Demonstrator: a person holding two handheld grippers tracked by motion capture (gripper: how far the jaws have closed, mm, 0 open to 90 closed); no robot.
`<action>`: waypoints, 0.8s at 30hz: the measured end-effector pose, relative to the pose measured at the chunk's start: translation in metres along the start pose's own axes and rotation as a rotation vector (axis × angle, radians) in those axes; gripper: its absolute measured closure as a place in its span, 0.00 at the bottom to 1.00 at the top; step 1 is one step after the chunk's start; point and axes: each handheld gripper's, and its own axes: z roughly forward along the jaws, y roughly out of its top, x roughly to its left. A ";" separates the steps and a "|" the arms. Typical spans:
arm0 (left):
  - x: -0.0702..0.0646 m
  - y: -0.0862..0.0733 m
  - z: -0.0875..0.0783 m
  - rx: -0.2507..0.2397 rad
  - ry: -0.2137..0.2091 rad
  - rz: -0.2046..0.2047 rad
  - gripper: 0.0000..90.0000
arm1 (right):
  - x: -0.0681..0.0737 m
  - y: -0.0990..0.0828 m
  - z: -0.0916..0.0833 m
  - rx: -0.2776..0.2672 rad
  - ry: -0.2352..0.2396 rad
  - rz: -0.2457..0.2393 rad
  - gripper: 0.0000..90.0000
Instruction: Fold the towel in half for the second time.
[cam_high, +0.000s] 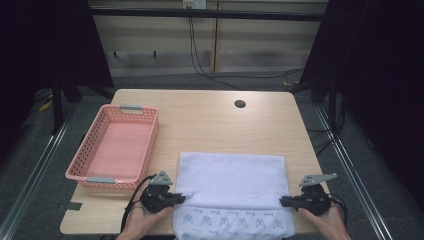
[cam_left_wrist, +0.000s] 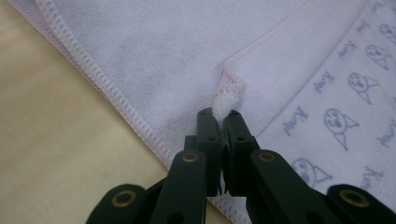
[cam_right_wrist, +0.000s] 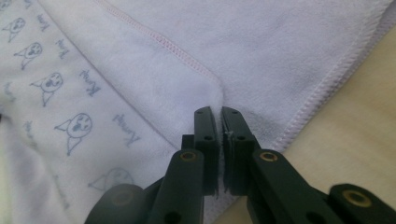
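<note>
Lying half-folded, white printed towel (cam_high: 230, 180)

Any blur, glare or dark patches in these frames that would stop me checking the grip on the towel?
High view: even light on the table, dark surroundings, soft detail at the left gripper and right gripper. Left gripper view: jaws slightly soft, pinched corner of the towel readable. Right gripper view: stitching sharp, no glare; near edges blurred.

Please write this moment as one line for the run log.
left gripper: shut on towel corner | right gripper: shut on towel corner | towel: folded on table
</note>
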 end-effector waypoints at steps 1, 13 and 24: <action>0.002 0.003 0.002 -0.005 0.011 -0.006 0.97 | -0.003 0.003 0.001 0.001 -0.010 0.006 0.96; 0.043 0.051 0.036 -0.043 0.093 -0.058 0.97 | -0.045 0.043 0.019 -0.019 -0.119 0.008 0.96; 0.078 0.085 0.060 -0.093 0.150 -0.130 0.97 | -0.084 0.080 0.038 -0.048 -0.191 0.043 0.96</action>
